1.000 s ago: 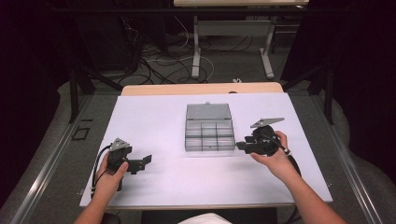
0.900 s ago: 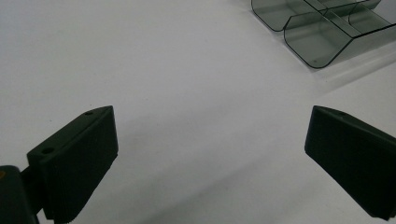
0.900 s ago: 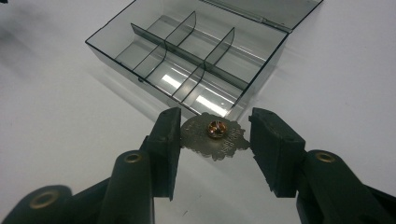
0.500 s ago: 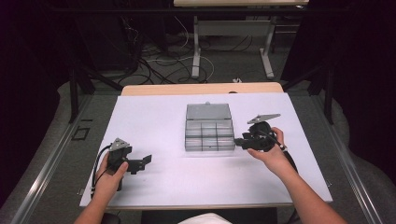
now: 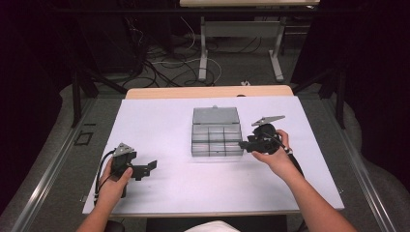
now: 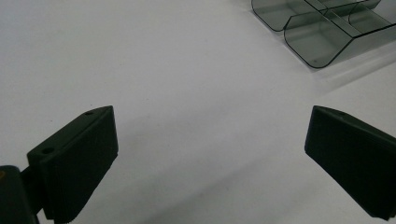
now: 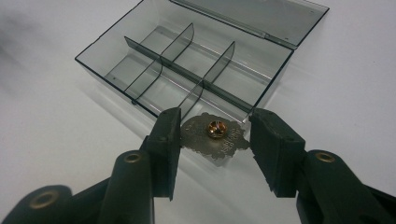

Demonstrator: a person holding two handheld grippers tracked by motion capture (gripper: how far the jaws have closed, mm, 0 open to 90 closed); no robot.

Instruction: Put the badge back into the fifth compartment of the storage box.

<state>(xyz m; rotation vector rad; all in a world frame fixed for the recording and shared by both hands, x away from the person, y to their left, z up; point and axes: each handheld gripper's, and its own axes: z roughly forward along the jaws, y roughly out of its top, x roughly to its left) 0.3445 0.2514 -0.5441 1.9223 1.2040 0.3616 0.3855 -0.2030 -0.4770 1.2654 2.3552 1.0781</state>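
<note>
Between the two black jaws of the right gripper (image 7: 212, 140) sits a small metal pin badge (image 7: 215, 135), pinched by its edges. It is thin and silver-grey, with an uneven, lacy outline and a round brass clasp in its middle. The badge hangs just in front of the near wall of the organizer box (image 7: 140, 74), a little above the white table (image 7: 56, 154).

I judge the step in hand to be the carrying of the badge to the box. The next move calls for a small lift over the wall, then letting it go above one compartment.

The box is of smoky clear plastic, smooth and glossy, with thin dividers and a hinged lid lying open behind.

The left gripper (image 5: 145, 168) rests on the matte table, well apart from the box, its jaws spread wide and empty.
</note>
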